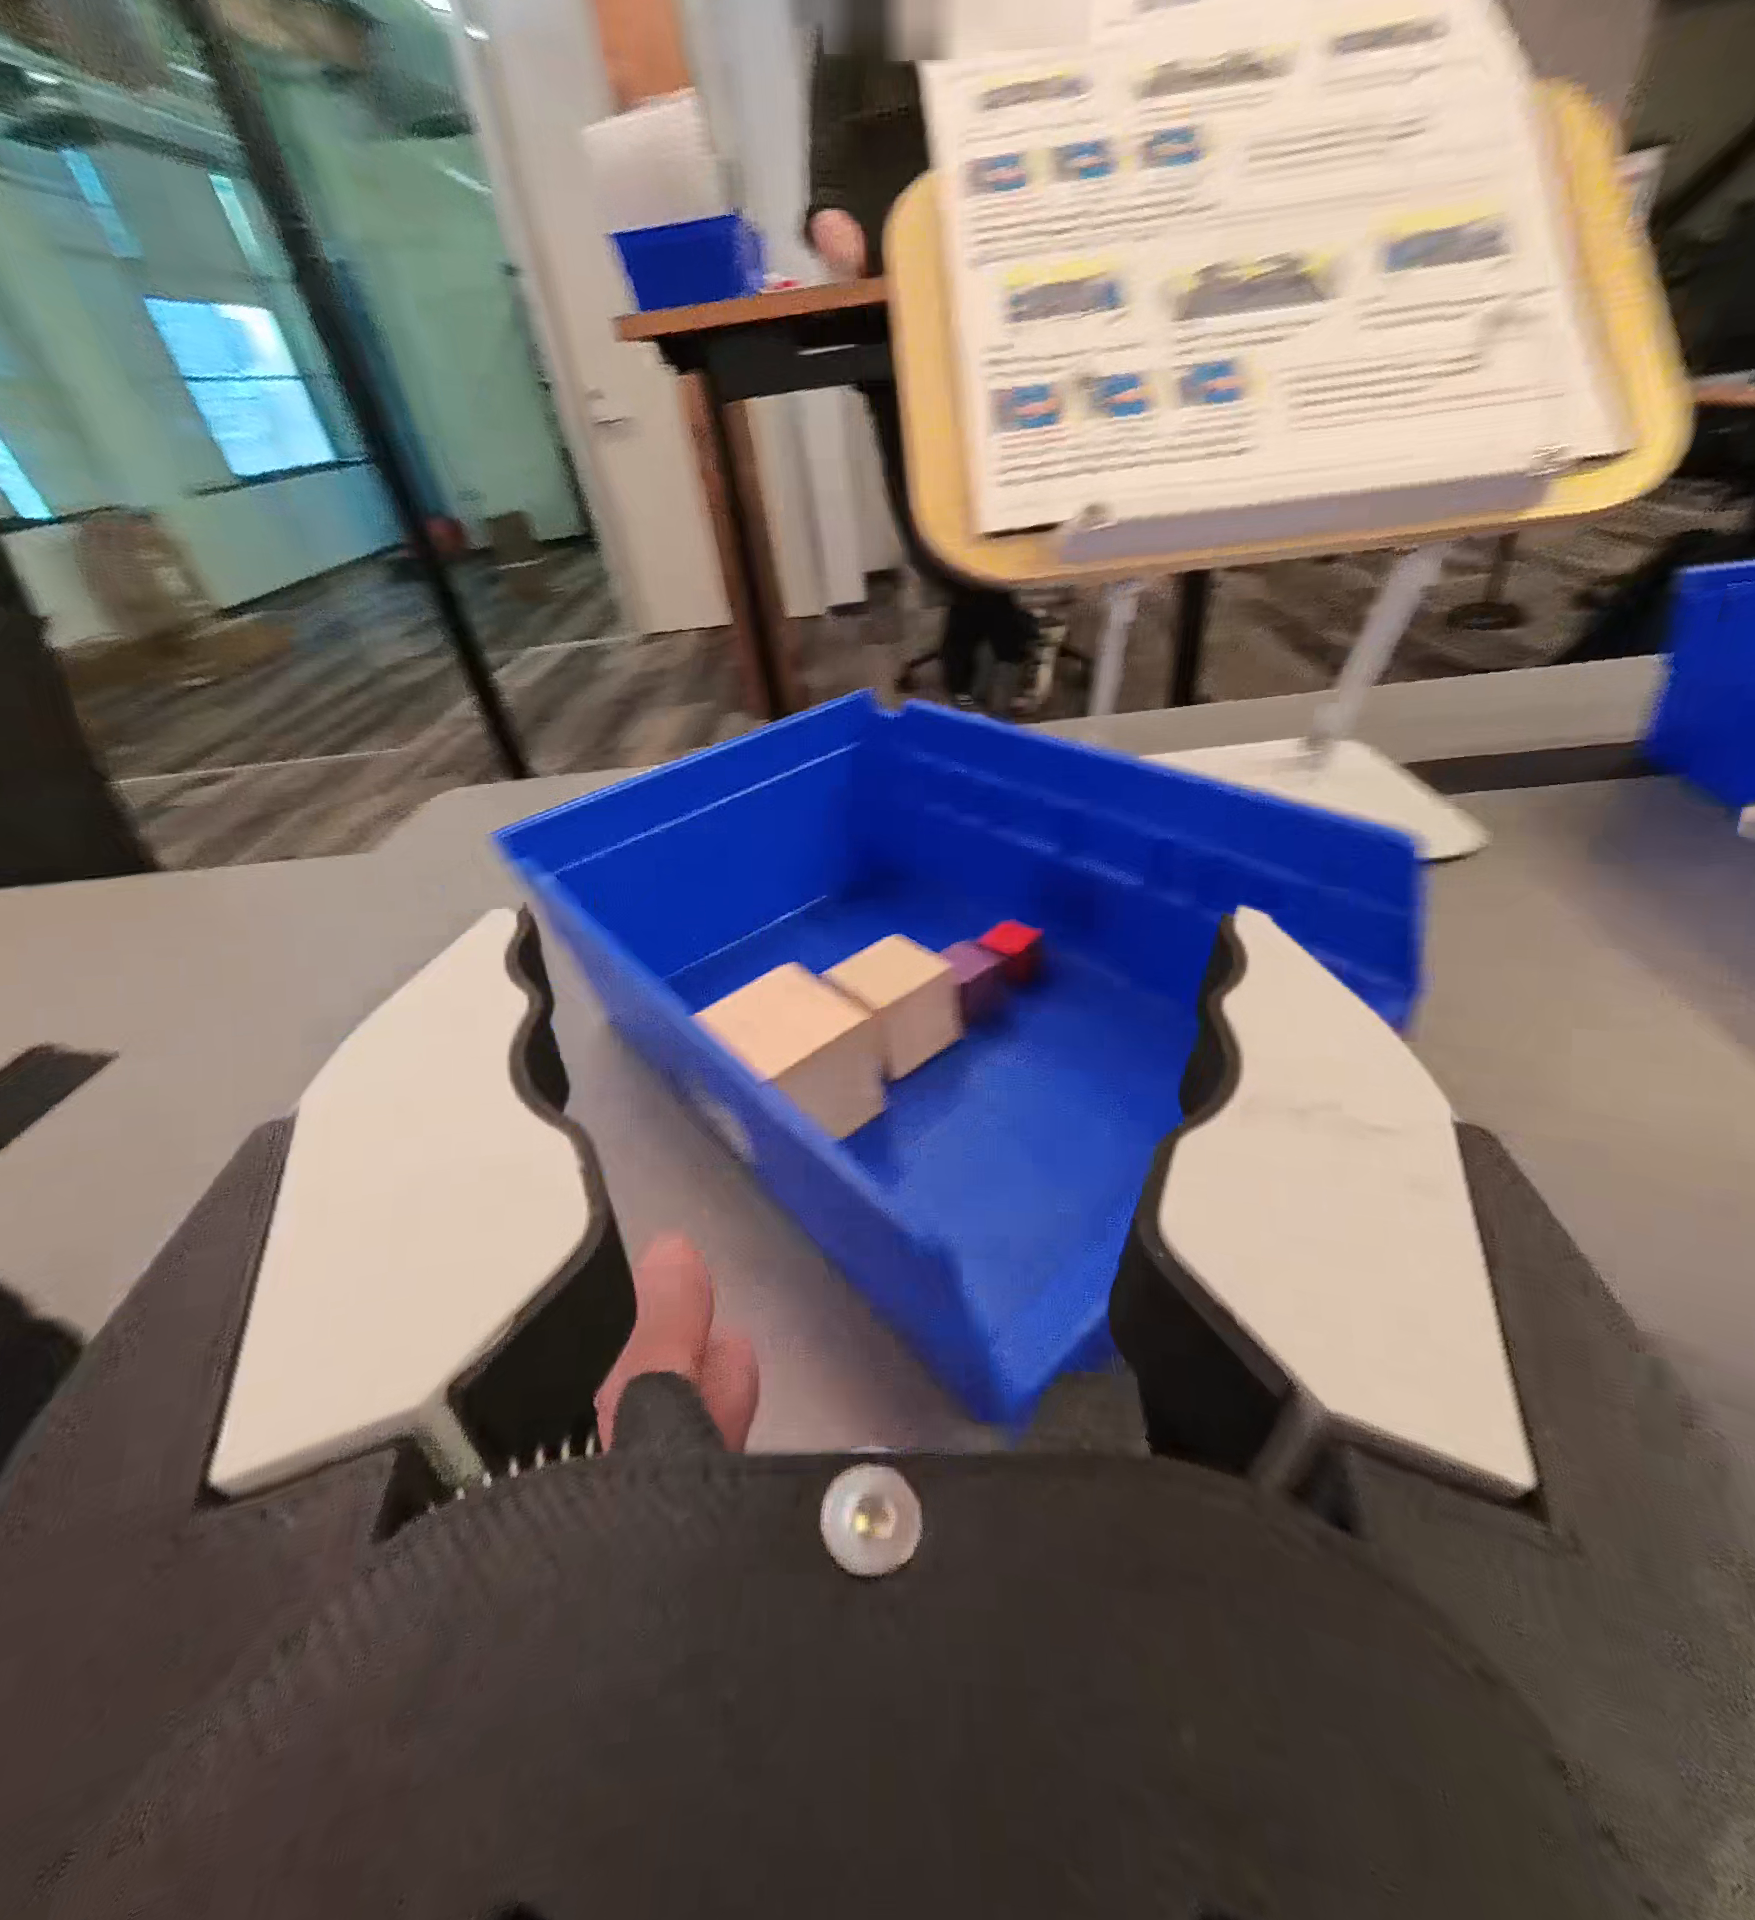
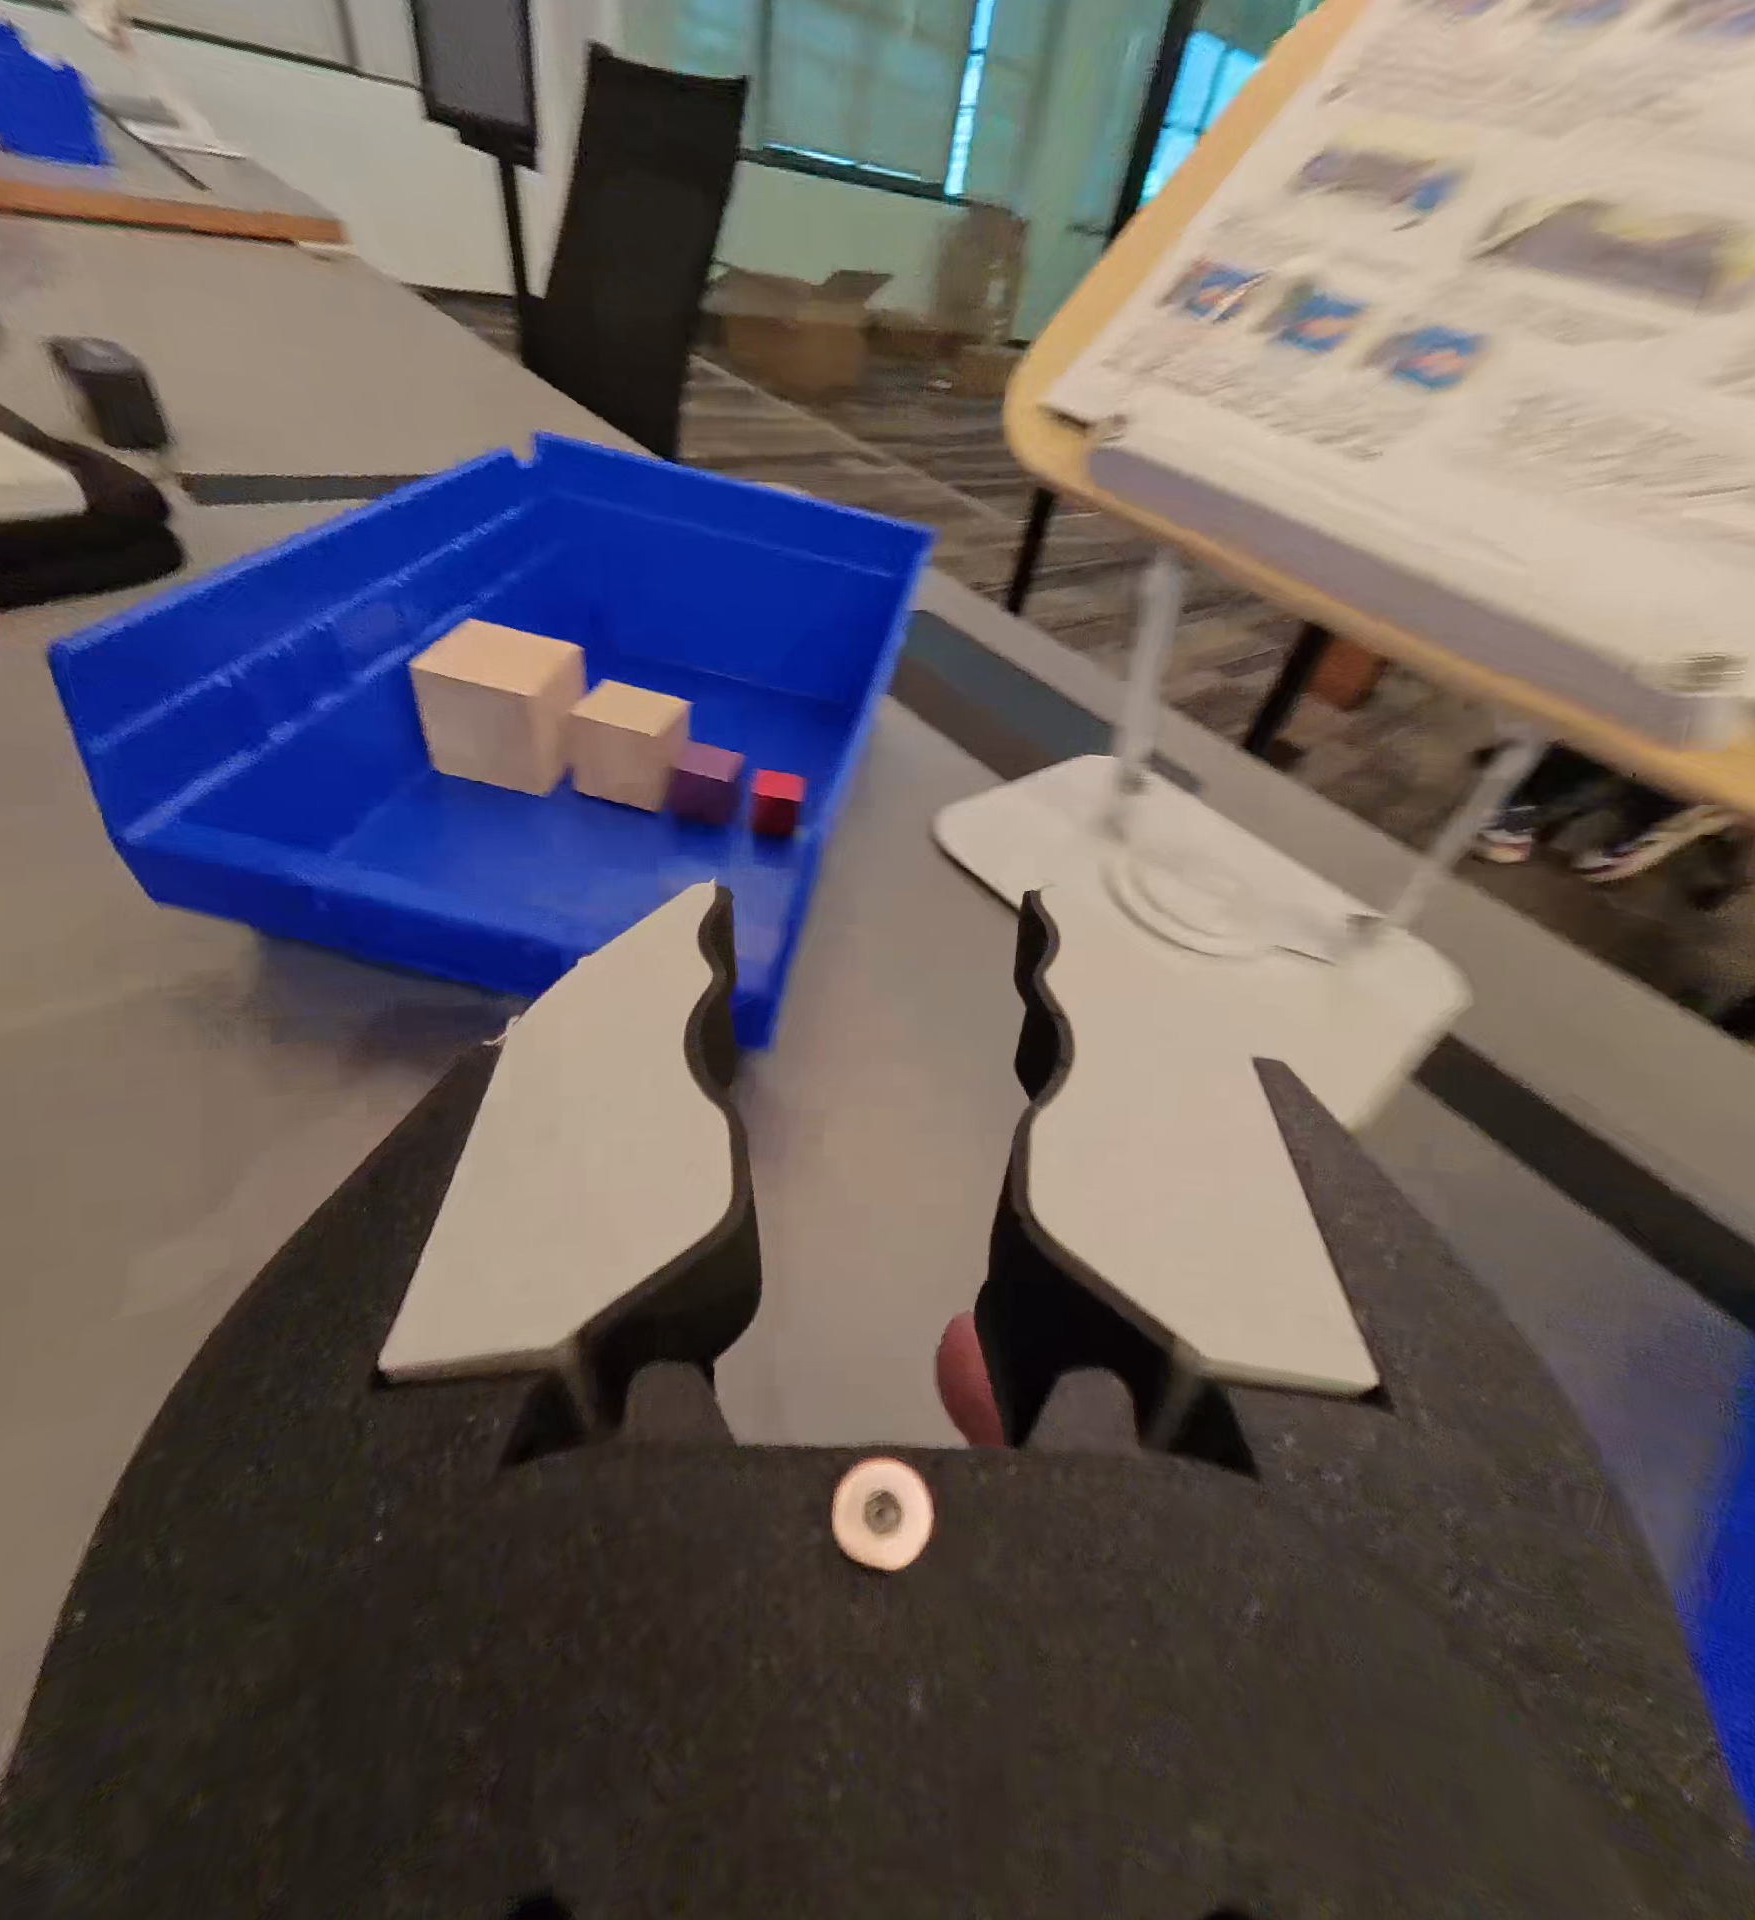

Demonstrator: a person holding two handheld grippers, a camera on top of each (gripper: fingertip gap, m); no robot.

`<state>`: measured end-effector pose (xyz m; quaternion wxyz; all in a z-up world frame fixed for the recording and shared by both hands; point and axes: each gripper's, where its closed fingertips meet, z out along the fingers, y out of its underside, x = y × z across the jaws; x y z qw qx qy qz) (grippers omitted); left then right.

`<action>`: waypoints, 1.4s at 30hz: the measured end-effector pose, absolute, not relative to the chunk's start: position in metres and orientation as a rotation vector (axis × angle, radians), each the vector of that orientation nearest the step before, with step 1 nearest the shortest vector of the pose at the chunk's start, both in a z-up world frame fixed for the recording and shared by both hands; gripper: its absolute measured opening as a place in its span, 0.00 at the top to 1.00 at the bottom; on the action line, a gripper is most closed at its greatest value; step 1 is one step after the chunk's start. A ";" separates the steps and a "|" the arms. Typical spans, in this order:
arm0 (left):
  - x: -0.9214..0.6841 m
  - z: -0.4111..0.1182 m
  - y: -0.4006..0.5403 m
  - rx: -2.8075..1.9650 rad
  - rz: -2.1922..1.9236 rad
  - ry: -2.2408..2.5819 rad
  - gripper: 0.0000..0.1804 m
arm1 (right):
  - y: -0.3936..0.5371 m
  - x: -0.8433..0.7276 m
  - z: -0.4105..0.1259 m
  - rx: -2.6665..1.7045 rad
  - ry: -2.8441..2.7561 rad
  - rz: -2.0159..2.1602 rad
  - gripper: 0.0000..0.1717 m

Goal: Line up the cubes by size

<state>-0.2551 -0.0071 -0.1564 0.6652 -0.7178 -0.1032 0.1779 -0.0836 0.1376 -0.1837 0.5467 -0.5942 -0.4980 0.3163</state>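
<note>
Right wrist view: we judge sorting done, cubes (image 2: 608,727) run big-to-small inside blue bin (image 2: 229,831), so left gripper (image 1: 868,971) gapes wide, right gripper (image 2: 878,940) part-open, both w/ nothing held.

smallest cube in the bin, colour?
Red, at the row's end; clearest in the right wrist view.

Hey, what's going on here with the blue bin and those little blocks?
A person is holding a two-finger gripper in each hand over a grey table. In the blue bin four cubes stand in a row from big to small: large wooden cube, smaller wooden cube, purple cube, red cube. Both the left gripper and the right gripper are open and hold nothing, so the line-up looks finished.
</note>
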 end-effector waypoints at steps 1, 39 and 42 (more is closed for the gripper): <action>-0.268 -0.164 -0.009 -1.631 0.429 -0.261 0.34 | 0.135 -0.105 -0.190 -1.419 -1.185 0.803 0.70; -0.454 -0.219 0.076 -1.747 -0.006 -0.366 0.64 | 0.097 -0.301 -0.209 -1.494 -1.027 1.096 0.71; -0.464 -0.221 0.085 -1.771 -0.029 -0.344 0.63 | 0.101 -0.310 -0.209 -1.487 -1.006 1.091 0.71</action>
